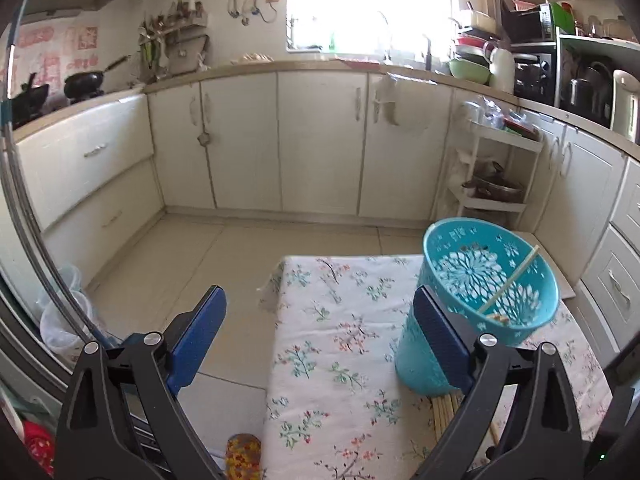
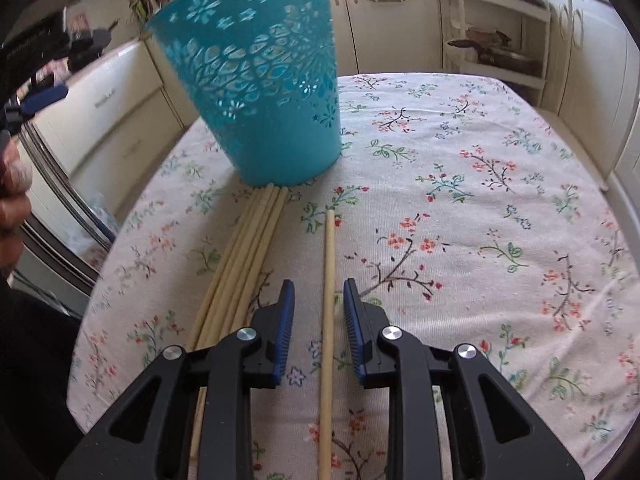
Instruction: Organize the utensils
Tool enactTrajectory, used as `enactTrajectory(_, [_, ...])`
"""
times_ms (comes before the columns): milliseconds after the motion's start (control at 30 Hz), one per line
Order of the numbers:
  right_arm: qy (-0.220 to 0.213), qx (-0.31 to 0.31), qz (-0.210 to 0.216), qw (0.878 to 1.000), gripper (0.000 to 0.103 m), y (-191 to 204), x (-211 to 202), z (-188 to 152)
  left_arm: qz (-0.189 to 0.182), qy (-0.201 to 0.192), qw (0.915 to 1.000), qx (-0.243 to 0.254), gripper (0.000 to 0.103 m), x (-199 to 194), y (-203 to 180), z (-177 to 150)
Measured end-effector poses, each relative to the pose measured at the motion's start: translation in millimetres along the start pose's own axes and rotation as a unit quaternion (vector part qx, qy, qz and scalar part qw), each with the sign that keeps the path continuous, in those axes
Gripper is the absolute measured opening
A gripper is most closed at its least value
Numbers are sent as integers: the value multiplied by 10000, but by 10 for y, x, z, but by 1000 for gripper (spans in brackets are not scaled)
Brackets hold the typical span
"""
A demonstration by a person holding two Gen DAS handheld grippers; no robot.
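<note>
A teal perforated basket (image 1: pixel 480 304) (image 2: pixel 260 80) stands on the floral tablecloth (image 2: pixel 460 200), with one chopstick (image 1: pixel 514 280) leaning inside it. A bundle of several pale wooden chopsticks (image 2: pixel 248 252) (image 1: pixel 446 416) lies on the cloth, its far ends at the basket's base. A single chopstick (image 2: pixel 329 264) lies apart to the right of the bundle. My right gripper (image 2: pixel 319 294) hovers low over it, jaws part open on either side of it, pads not touching. My left gripper (image 1: pixel 318 300) stands wide open and holds nothing, to the left of the basket.
White kitchen cabinets (image 1: pixel 320 144) run around the tiled floor (image 1: pixel 200 264). A white shelf rack (image 1: pixel 496 168) with pots stands beyond the table's far right corner. Clear plastic tubs (image 1: pixel 64 316) sit on the floor at left. A person's hand (image 2: pixel 12 200) shows at the left edge.
</note>
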State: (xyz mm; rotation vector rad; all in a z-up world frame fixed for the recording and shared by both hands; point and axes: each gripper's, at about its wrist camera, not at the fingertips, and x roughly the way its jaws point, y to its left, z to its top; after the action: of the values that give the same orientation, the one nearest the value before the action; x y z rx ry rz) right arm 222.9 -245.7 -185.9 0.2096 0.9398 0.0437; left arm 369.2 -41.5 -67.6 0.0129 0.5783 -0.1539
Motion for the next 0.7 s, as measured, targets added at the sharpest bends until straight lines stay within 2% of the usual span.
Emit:
enactTrajectory(100, [38,-76,-123,9999,24,-1,-18,-24,-97,90,9999,63,91,-14,-1,-43])
enactTrajectory(167, [22,-100,-258,9996,18,-17,-20,-37,-83,118,9998,133,91,-4,-27,-54])
enactTrajectory(233, [3,-137,-424,9990,6,-29,-13,-34,-70,117,9997,179,91,9,-49,-62])
enactTrajectory(433, [130,-5,-364,9993,6,-106,-25,-4,-92,141,9996,236,91,24,-99,-75])
enactTrajectory(600, [105,-359,-500,9980,6,-31,-20,-14,-115,177,9994,263,91,41,-128,-79])
enactTrajectory(700, [69,-110,-275,9995,6,-84,-100,-4,-105,215,9992,325,91,57,-148,-94])
